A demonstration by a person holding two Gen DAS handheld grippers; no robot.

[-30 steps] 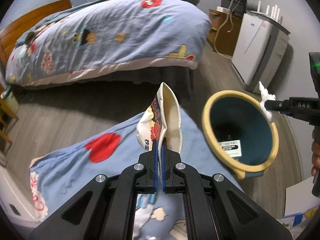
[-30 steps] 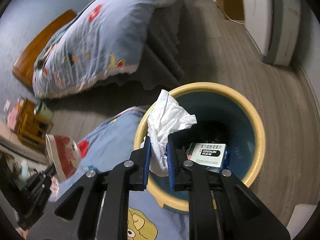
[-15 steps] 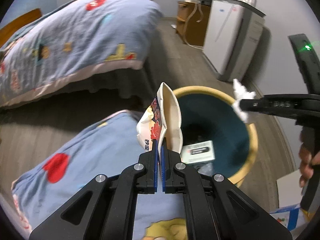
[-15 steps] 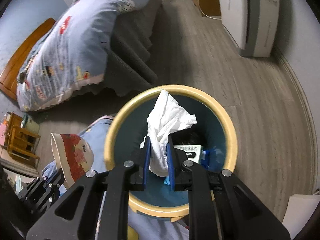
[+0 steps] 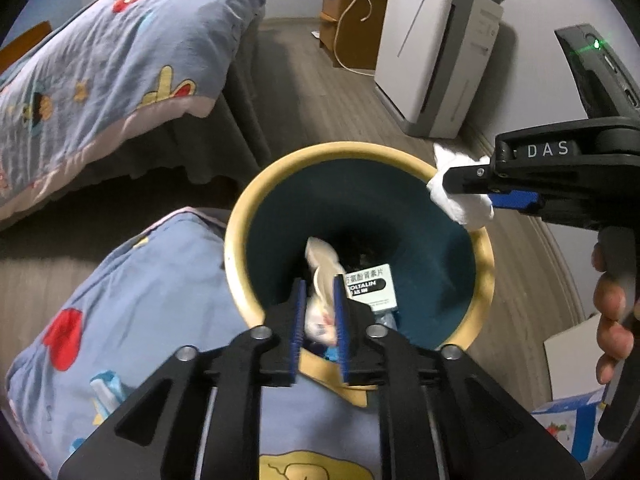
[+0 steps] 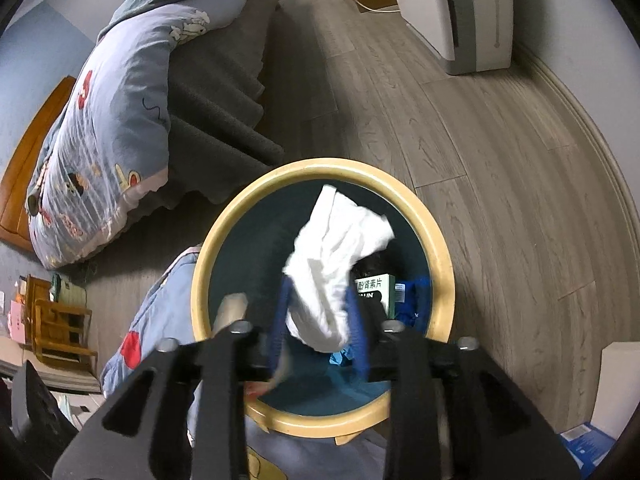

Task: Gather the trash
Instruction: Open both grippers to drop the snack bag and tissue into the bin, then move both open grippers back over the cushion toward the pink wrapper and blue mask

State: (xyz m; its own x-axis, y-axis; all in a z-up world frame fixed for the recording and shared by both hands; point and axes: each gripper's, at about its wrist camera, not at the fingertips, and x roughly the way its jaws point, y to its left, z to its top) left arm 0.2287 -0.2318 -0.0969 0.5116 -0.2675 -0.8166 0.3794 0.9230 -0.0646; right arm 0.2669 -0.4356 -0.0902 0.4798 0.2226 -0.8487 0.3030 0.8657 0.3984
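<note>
A round bin (image 5: 360, 152) with a yellow rim and dark teal inside stands on the floor right below both grippers. My left gripper (image 5: 319, 320) hangs over its near rim, jaws opening. A cream snack wrapper (image 5: 324, 272) is slipping down between the pads, loose, into the bin. My right gripper (image 6: 320, 328) is over the same bin (image 6: 320, 166), jaws opening too. A crumpled white tissue (image 6: 332, 264) sits loosely in the gap. From the left wrist view that gripper (image 5: 472, 184) and tissue (image 5: 460, 200) reach in over the far right rim. A white medicine box (image 5: 370, 286) lies inside.
A blue cartoon quilt (image 5: 140, 300) lies under the grippers against the bin. A bed (image 5: 100, 60) with similar bedding stands to the left, a white air purifier (image 5: 432, 52) and wooden cabinet (image 5: 344, 12) behind. A hand (image 5: 612, 312) holds the right gripper; boxes (image 5: 568, 356) sit at the right.
Both grippers moved over the bin's mouth and their jaws spread. The wrapper, held upright before, has dropped low between the left pads. The tissue has come loose in the right jaws.
</note>
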